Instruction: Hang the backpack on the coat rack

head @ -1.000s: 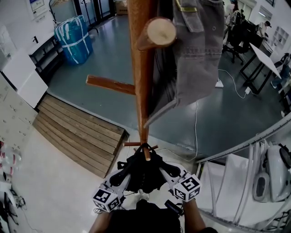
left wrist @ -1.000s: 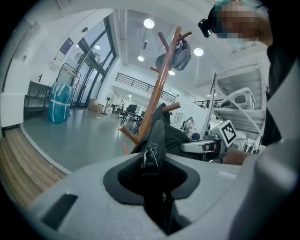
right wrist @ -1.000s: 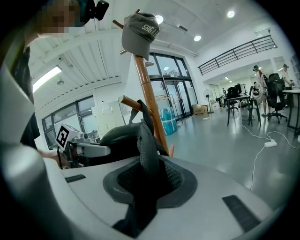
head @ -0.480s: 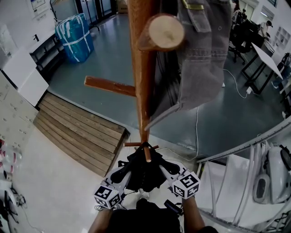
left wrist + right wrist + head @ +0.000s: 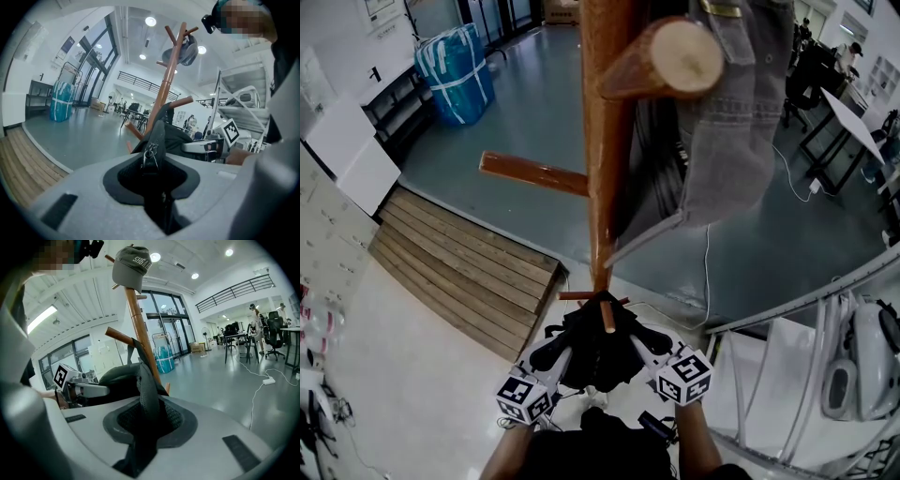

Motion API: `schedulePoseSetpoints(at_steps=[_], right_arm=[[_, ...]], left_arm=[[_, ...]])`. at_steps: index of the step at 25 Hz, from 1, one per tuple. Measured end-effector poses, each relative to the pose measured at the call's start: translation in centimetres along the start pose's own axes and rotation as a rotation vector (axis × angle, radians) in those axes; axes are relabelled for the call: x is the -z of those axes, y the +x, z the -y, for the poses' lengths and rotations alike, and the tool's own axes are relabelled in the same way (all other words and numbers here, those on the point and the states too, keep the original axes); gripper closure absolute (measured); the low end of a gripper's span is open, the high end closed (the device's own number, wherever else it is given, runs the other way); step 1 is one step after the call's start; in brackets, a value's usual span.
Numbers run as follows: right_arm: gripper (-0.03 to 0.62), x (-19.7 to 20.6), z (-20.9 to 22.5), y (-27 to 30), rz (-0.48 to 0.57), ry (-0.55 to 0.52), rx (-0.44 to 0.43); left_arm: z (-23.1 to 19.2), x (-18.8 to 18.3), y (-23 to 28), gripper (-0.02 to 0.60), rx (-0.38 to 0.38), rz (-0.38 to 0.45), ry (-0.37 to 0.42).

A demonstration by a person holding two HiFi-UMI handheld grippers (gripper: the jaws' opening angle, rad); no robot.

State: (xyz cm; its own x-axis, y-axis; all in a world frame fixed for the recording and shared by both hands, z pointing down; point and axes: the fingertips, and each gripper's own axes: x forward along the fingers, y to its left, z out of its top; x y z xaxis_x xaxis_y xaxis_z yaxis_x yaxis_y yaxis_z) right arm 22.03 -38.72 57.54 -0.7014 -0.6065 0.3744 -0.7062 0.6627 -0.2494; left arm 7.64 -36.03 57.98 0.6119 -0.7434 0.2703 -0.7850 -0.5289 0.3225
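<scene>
We hold the left gripper and right gripper low and nearly level, angled in toward each other at the coat rack pole. The left jaws clamp a zippered fold of the backpack, the right jaws its mesh strap. The backpack sits between them against the lowest peg. Print on the gray cap is unreadable.

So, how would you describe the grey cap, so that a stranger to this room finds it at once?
Find the tall wooden coat rack in the open hall. The cap sits on its very top, well above the black backpack lower down. It is the only grey thing on the rack, with pale print on its side.
</scene>
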Motion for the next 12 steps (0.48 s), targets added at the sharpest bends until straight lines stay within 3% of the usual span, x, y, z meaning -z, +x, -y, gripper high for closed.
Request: schedulePoseSetpoints(at_steps=[12], right_arm=[[0.53, 0.27, 0.3, 0.3, -0.003, 0.017, 0.012]], left_arm=[[-0.39, 0.14, 0.35, 0.489, -0.007, -0.002, -0.013]])
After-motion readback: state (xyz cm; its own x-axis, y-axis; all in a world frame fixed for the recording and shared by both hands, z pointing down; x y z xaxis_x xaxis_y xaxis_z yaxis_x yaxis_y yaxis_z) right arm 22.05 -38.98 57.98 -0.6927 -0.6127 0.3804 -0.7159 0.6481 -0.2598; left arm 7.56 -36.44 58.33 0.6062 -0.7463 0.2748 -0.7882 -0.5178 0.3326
